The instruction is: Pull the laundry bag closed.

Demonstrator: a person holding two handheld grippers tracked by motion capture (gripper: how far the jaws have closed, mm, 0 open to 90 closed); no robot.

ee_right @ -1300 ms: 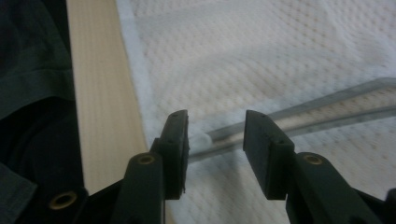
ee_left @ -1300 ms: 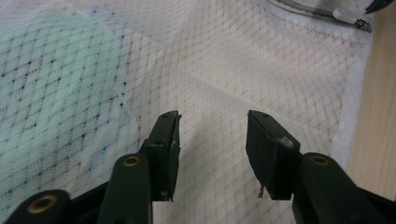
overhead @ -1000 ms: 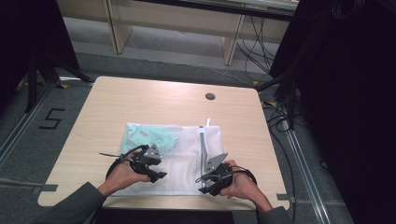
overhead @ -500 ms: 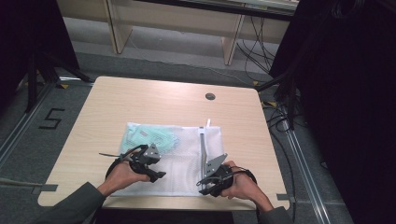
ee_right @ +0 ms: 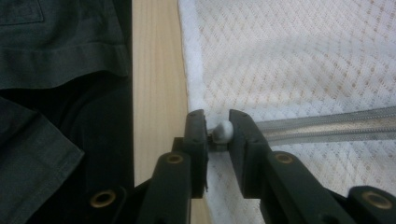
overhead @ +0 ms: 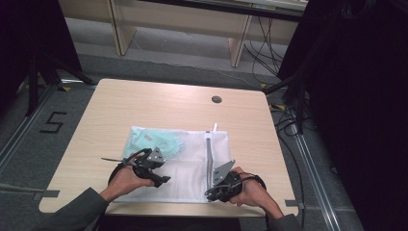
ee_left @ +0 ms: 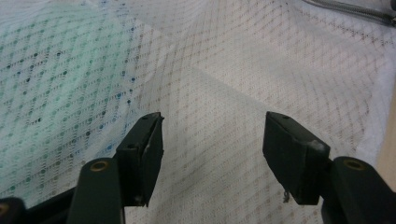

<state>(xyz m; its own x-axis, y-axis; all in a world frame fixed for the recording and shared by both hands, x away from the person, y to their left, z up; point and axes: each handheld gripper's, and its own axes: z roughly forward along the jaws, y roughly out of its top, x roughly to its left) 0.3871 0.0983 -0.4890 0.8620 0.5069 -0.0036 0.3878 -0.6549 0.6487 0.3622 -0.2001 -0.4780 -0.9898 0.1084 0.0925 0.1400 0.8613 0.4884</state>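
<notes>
A white mesh laundry bag (overhead: 192, 159) lies flat on the wooden table (overhead: 168, 106), with a pale green garment (overhead: 154, 142) inside its left part. A grey zipper (overhead: 209, 149) runs down the bag's right side. My right gripper (ee_right: 217, 133) is shut on the zipper's pull tab (ee_right: 223, 130) at the bag's near edge, close to the table's front edge. My left gripper (ee_left: 212, 144) is open just over the mesh bag (ee_left: 224, 84), with nothing between its jaws; the green garment (ee_left: 51, 79) shows through the mesh to its left. In the high view the left gripper (overhead: 161, 179) rests on the bag's near left part.
A small dark round grommet (overhead: 216, 99) sits in the table's far right part. A dark sleeve (ee_right: 56, 70) hangs just past the table's front edge (ee_right: 156, 93). Cables and dark stands surround the table on the floor.
</notes>
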